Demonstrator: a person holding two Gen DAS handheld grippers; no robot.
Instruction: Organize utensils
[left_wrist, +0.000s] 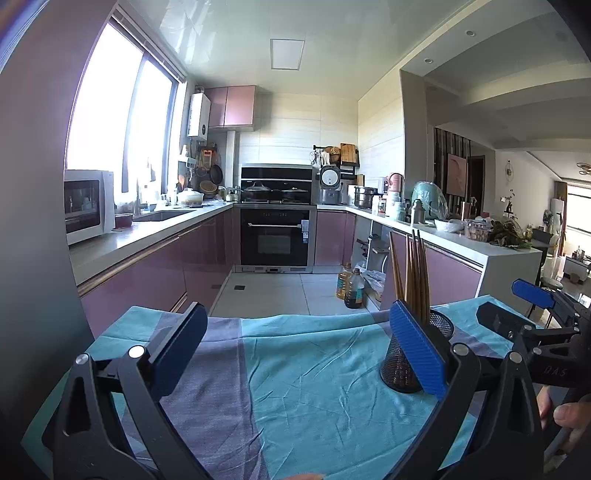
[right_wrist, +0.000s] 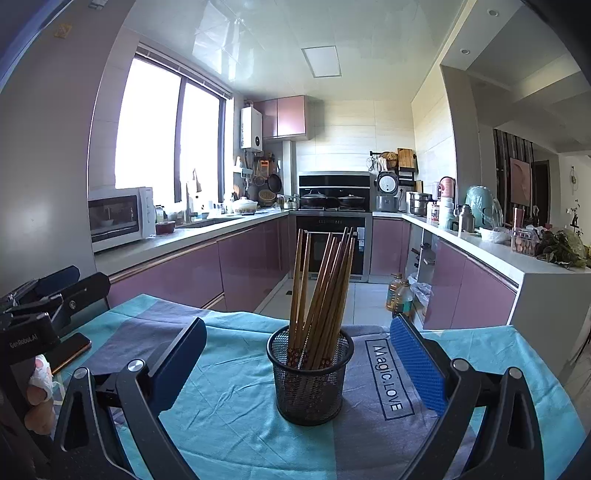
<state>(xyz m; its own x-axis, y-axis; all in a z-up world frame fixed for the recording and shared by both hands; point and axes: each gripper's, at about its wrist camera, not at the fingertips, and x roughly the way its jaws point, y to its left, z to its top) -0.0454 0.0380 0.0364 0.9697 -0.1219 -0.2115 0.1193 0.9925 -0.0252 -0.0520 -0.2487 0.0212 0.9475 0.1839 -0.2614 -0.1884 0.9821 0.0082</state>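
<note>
A black mesh cup stands upright on the teal and purple cloth, holding several wooden chopsticks that lean right. My right gripper is open, with its blue pads either side of the cup and not touching it. My left gripper is also open and holds nothing. In the left wrist view the mesh cup sits partly behind the right pad, with the chopsticks rising above it. The right gripper shows at that view's right edge, and the left gripper at the right wrist view's left edge.
A dark phone lies on the cloth at the left. The table's far edge faces a kitchen floor with oil bottles. Counters run along both sides. A hand holds the right gripper's handle.
</note>
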